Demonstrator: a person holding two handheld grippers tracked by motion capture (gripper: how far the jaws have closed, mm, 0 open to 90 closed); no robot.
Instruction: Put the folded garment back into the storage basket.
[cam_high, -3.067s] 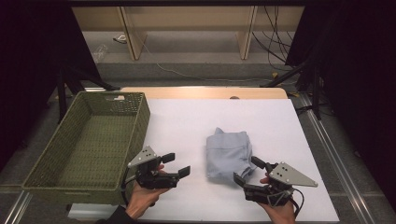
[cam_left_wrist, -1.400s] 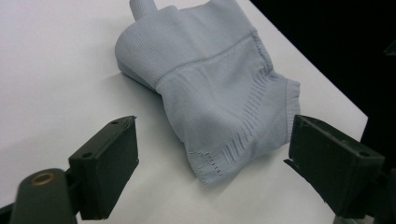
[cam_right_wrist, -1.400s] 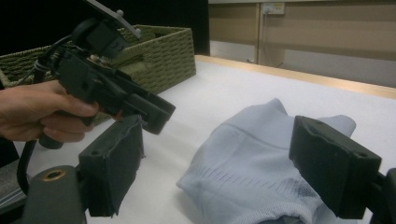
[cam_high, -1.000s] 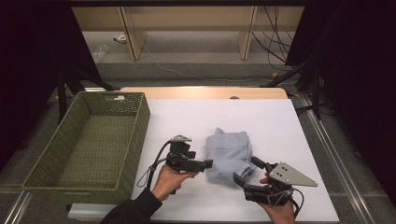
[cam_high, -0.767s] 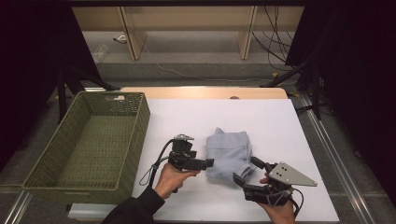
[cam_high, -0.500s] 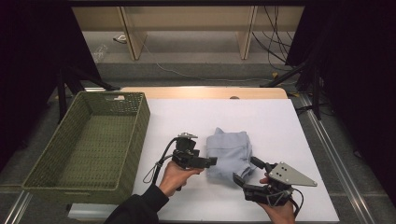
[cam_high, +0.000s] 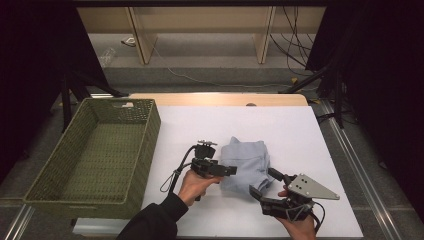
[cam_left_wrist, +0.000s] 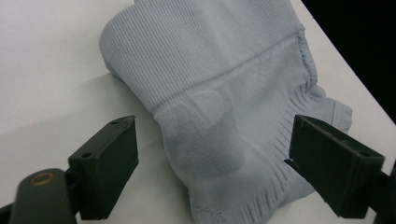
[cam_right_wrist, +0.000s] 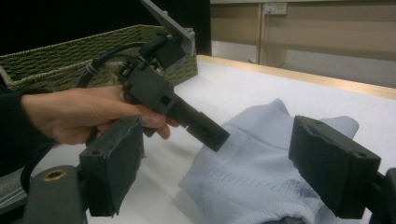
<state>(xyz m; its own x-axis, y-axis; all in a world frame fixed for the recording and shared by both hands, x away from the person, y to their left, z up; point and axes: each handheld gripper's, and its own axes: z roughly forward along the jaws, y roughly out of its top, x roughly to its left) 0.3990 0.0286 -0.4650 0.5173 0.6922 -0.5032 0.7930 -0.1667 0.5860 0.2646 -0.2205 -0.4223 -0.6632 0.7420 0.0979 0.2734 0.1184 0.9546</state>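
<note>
Jaws wide at the folded light-blue sweater.
I held my left gripper over its edge, right gripper near; both gaped, gripping nothing.

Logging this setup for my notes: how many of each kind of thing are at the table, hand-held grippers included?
Folded light-blue knit garment: 1
Green woven basket: 1
Hand-held grippers, left hand-held gripper and right hand-held gripper, both open: 2
Total: 4
</note>
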